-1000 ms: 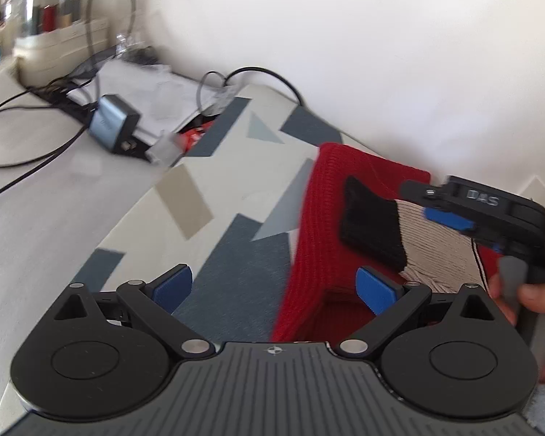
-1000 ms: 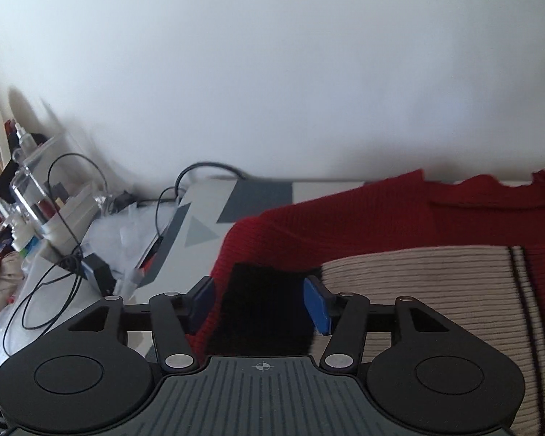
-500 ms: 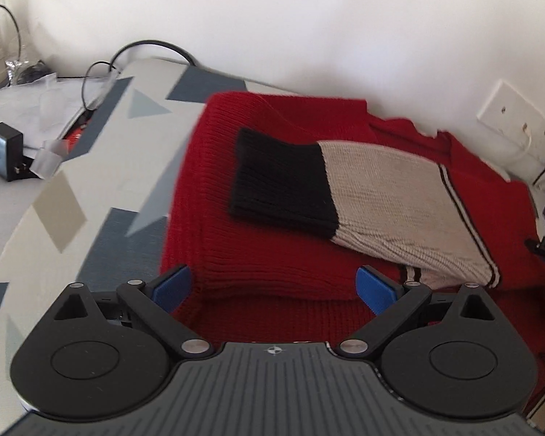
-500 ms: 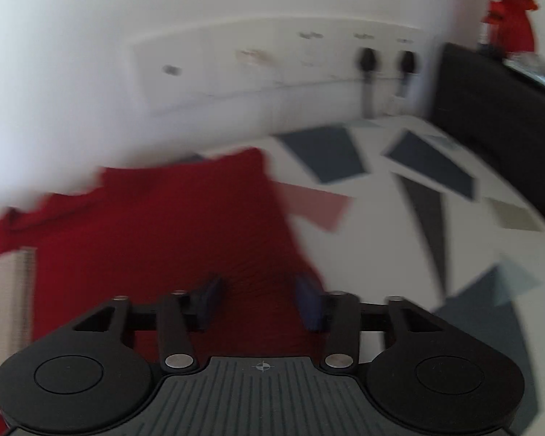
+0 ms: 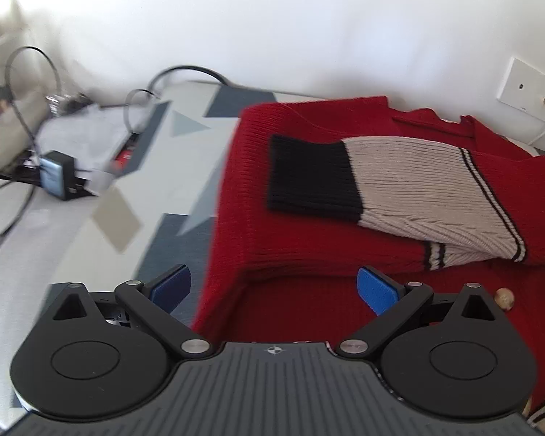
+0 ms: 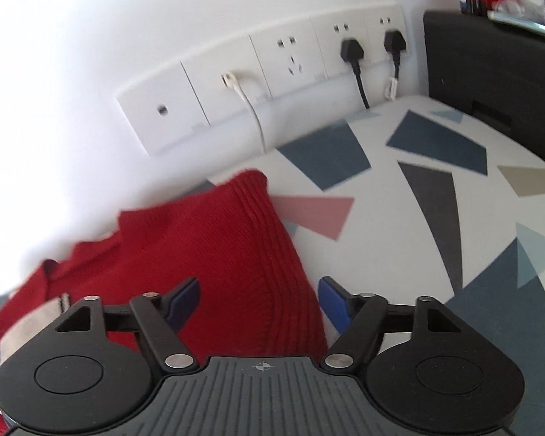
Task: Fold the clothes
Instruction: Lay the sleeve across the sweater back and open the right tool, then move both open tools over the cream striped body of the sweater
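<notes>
A red knit sweater (image 5: 309, 239) lies on a patterned tablecloth (image 5: 185, 152), partly folded, with its beige sleeve (image 5: 410, 185) and black cuff (image 5: 309, 178) laid across the body. My left gripper (image 5: 274, 287) is open and empty, hovering over the sweater's near left fold edge. In the right wrist view the sweater's right corner (image 6: 214, 254) lies under my right gripper (image 6: 259, 299), which is open and empty above the edge of the knit.
Cables, a charger block (image 5: 58, 178) and papers clutter the table's left. Wall sockets with plugs (image 6: 352, 51) line the wall behind. A black box (image 6: 490, 72) stands at the far right. A small round button (image 5: 504, 296) lies on the sweater.
Both grippers have let go of the sleeve and stayed open. The right gripper swung from the cuff to the sweater's right corner. The left view shifted to the sweater's left edge.
</notes>
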{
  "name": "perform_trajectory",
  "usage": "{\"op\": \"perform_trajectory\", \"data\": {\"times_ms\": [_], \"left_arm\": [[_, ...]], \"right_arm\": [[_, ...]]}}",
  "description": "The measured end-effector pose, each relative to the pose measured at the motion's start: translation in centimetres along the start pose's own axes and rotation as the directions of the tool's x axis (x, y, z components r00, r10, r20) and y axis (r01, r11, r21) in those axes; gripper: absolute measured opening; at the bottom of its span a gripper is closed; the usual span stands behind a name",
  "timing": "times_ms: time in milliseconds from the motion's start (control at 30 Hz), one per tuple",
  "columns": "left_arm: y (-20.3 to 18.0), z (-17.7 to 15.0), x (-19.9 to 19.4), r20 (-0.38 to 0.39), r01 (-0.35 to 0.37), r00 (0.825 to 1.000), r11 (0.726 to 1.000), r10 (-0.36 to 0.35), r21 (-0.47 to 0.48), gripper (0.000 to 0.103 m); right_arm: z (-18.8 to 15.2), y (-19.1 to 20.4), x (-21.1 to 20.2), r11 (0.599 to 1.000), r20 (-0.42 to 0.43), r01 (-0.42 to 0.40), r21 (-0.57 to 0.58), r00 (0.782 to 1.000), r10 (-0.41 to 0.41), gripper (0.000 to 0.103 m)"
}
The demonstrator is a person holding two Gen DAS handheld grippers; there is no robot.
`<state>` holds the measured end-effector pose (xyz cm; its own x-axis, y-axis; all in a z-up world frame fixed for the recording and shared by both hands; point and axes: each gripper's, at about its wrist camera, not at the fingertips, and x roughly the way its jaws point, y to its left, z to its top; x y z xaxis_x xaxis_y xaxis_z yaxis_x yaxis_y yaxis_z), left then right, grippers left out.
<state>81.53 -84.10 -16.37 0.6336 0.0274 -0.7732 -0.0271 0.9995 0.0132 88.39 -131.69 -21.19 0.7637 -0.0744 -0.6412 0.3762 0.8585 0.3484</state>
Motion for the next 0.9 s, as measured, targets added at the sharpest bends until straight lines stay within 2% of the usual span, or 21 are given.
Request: {"op": "perform_trajectory", "data": {"times_ms": [167, 367, 400, 533, 667, 733, 833, 900], "left_arm": [[2.4, -2.3, -2.9, 0.012, -0.054, 0.998, 0.999, 0.054, 0.004, 0.1], [5.1, -6.9, -6.4, 0.025, -0.035, 0.999, 0.999, 0.034, 0.036, 0.1], [5.6, -7.9, -7.0, 0.03, -0.021, 0.999, 0.999, 0.02, 0.045, 0.1], [7.3, -11.9, -8.9, 0.028, 0.036, 0.999, 0.996, -0.039, 0.08, 0.1], [9.1, -15.8, -10.2, 0.005, 0.134, 0.991, 0.99, -0.134, 0.048, 0.1], [9.6, -17.3, -10.3, -0.017, 0.177, 0.984, 0.984, -0.177, 0.025, 0.1], [9.6, -18.9, -10.1, -0.062, 0.195, 0.979, 0.981, -0.195, -0.004, 0.099], [9.3, -19.2, -10.0, -0.064, 0.193, 0.979, 0.981, -0.192, 0.007, 0.099]], "right_arm": [[-0.3, 0.4, -1.8, 0.997, 0.012, -0.052, -0.063, 0.999, 0.053, 0.078], [-3.5, -1.7, -7.9, 0.996, 0.057, -0.071, -0.057, 0.996, 0.074, 0.098], [-4.3, -1.8, -9.1, 0.997, 0.069, -0.058, -0.054, 0.996, 0.062, 0.102], [-7.1, -1.6, -14.0, 1.0, 0.102, 0.018, 0.002, 0.995, -0.018, 0.102], [-10.5, -2.8, -18.4, 0.991, 0.132, 0.086, 0.101, 0.986, -0.099, 0.102], [-11.7, -2.9, -19.8, 0.988, 0.135, 0.121, 0.095, 0.982, -0.133, 0.102], [-13.6, -4.7, -21.8, 0.981, 0.132, 0.162, 0.103, 0.976, -0.175, 0.102], [-14.5, -6.0, -22.7, 0.976, 0.122, 0.18, 0.123, 0.973, -0.194, 0.102]]}}
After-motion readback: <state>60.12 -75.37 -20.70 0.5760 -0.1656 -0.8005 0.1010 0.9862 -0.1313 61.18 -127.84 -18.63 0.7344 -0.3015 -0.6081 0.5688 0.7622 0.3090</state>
